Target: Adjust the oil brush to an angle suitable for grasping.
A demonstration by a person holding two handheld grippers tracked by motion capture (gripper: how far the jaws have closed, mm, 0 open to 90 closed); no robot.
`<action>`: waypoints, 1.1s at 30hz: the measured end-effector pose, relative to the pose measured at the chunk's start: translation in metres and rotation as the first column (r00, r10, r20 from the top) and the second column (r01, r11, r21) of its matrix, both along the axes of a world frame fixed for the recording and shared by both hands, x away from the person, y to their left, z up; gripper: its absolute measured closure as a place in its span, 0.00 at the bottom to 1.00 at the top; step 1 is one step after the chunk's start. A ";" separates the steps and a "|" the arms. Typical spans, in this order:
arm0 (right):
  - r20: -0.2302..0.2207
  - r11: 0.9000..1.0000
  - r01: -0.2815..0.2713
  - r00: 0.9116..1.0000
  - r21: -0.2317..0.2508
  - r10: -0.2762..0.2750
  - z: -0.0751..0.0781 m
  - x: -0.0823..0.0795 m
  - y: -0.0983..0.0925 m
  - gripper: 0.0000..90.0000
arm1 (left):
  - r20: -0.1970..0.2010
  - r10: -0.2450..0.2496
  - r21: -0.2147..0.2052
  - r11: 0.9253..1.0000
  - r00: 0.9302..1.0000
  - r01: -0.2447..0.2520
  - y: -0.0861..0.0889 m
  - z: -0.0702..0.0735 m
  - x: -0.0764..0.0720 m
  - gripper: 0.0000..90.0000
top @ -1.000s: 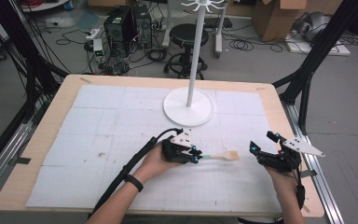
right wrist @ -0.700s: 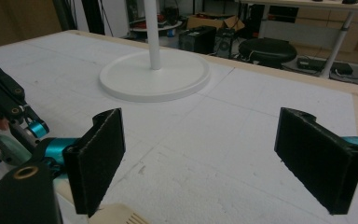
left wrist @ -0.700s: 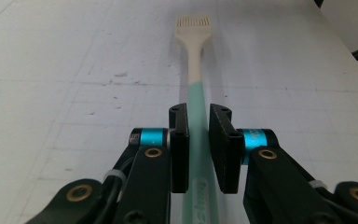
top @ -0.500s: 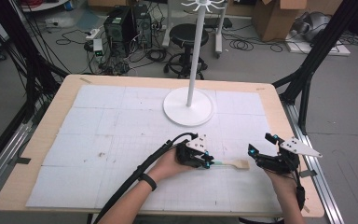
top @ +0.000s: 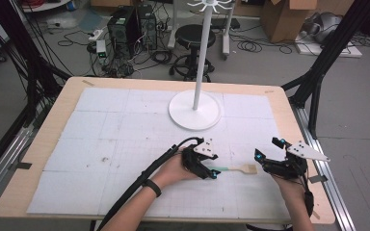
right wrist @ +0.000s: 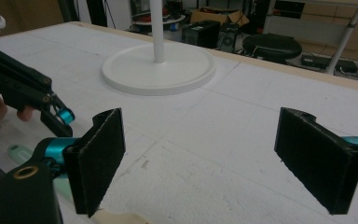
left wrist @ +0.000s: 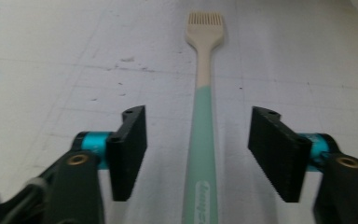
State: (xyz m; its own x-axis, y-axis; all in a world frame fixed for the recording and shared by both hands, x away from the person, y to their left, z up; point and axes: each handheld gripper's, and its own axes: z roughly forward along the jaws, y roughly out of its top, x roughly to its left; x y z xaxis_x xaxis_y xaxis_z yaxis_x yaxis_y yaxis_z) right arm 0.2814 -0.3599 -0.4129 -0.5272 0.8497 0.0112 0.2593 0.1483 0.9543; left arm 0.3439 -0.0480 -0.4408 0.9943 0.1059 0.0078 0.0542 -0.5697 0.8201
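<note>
High view: I saw the brush [top: 235, 169], mint handle and cream head, flat on the white mat [top: 125, 125] between left gripper [top: 211, 172] and right gripper [top: 270, 151].
Left gripper view: jaws had just been opening, released; brush [left wrist: 204, 116] lay between them untouched, handle end cut off.
Right gripper view: right gripper [right wrist: 214, 158] spread wide, nothing held; brush mostly hidden.

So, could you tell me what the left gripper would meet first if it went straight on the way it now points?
The left gripper, its jaws just opened and clear of the handle, points along the brush lying on the white mat. Going straight on, it would likely slide along the handle towards the bristle end; how high it sits above it is unclear.
</note>
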 end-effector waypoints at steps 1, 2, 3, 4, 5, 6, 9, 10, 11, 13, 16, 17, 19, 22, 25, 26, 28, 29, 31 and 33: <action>-0.001 1.000 -0.001 1.000 -0.001 0.001 0.000 0.000 0.000 0.17 | 0.000 0.005 -0.013 1.000 1.000 -0.005 0.003 0.003 -0.001 0.33; -0.003 1.000 -0.004 1.000 -0.003 0.004 -0.001 0.001 0.001 0.17 | -0.005 0.006 -0.026 1.000 1.000 -0.006 0.006 0.006 -0.002 0.30; -0.005 1.000 -0.007 1.000 -0.004 0.007 -0.001 0.001 0.001 0.17 | -0.007 0.005 -0.029 1.000 1.000 -0.005 0.009 0.009 -0.002 0.27; -0.005 1.000 -0.008 1.000 -0.006 0.008 -0.001 0.002 0.002 0.17 | -0.018 0.007 -0.039 0.999 1.000 -0.008 0.013 0.013 -0.003 0.24; -0.005 1.000 -0.011 1.000 -0.009 0.011 -0.002 0.002 0.003 0.17 | -0.029 0.010 -0.055 0.998 1.000 -0.011 0.017 0.016 -0.003 0.21; -0.006 1.000 -0.014 1.000 -0.011 0.014 -0.002 0.002 0.004 0.17 | -0.037 0.010 -0.076 0.997 0.999 -0.013 0.022 0.019 -0.004 0.21; -0.008 1.000 -0.025 1.000 -0.019 0.025 -0.003 0.004 0.007 0.17 | -0.036 0.033 -0.113 0.993 0.999 -0.036 0.037 0.028 -0.006 0.19; -0.010 0.999 -0.028 1.000 -0.020 0.028 -0.003 0.004 0.008 0.17 | -0.023 0.047 -0.117 0.992 0.999 -0.049 0.043 0.031 -0.006 0.19; -0.013 0.999 -0.031 0.999 -0.021 0.031 -0.004 0.004 0.009 0.17 | -0.020 0.062 -0.131 0.989 0.998 -0.064 0.050 0.033 -0.007 0.19; -0.018 0.999 -0.034 0.999 -0.022 0.034 -0.004 0.005 0.010 0.17 | -0.021 0.095 -0.156 0.983 0.995 -0.097 0.065 0.037 -0.008 0.19; -0.020 0.999 -0.040 0.999 -0.025 0.040 -0.005 0.007 0.013 0.17 | -0.031 0.141 -0.186 0.972 0.990 -0.144 0.091 0.042 -0.009 0.19; -0.019 0.999 -0.042 0.999 -0.029 0.042 -0.005 0.008 0.013 0.17 | -0.038 0.156 -0.195 0.968 0.987 -0.161 0.100 0.043 -0.010 0.19; -0.020 0.998 -0.046 0.999 -0.031 0.045 -0.006 0.008 0.015 0.17 | -0.036 0.197 -0.205 0.958 0.980 -0.200 0.119 0.045 -0.012 0.20; -0.025 0.998 -0.051 0.998 -0.032 0.050 -0.006 0.009 0.017 0.17 | -0.032 0.242 -0.212 0.946 0.970 -0.244 0.146 0.047 -0.017 0.20; -0.029 0.998 -0.052 0.998 -0.034 0.051 -0.007 0.010 0.018 0.17 | -0.010 0.283 -0.209 0.938 0.959 -0.278 0.170 0.048 -0.023 0.19; -0.029 0.998 -0.052 0.998 -0.037 0.051 -0.007 0.011 0.018 0.17 | -0.009 0.297 -0.210 0.933 0.955 -0.292 0.178 0.048 -0.025 0.19; -0.028 0.998 -0.053 0.998 -0.034 0.052 -0.007 0.011 0.018 0.17 | -0.002 0.321 -0.208 0.926 0.947 -0.314 0.193 0.047 -0.029 0.18; -0.028 0.998 -0.052 0.998 -0.032 0.051 -0.007 0.011 0.018 0.17 | 0.012 0.336 -0.207 0.923 0.942 -0.326 0.200 0.047 -0.031 0.18; -0.030 0.998 -0.050 0.998 -0.027 0.049 -0.007 0.011 0.019 0.17 | 0.016 0.368 -0.221 0.908 0.930 -0.355 0.214 0.045 -0.033 0.18; -0.029 0.998 -0.050 0.998 -0.030 0.049 -0.007 0.011 0.019 0.17 | 0.016 0.392 -0.221 0.899 0.920 -0.379 0.227 0.045 -0.035 0.18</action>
State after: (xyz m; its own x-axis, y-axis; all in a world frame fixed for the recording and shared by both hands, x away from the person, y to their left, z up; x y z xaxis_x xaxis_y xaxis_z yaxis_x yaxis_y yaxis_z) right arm 0.2925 -0.3409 -0.4201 -0.5681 0.8229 0.0007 0.2778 0.1910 0.9415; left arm 0.3093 0.1792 -0.3956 0.8737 0.4865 -0.0001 0.1833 -0.3291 0.9263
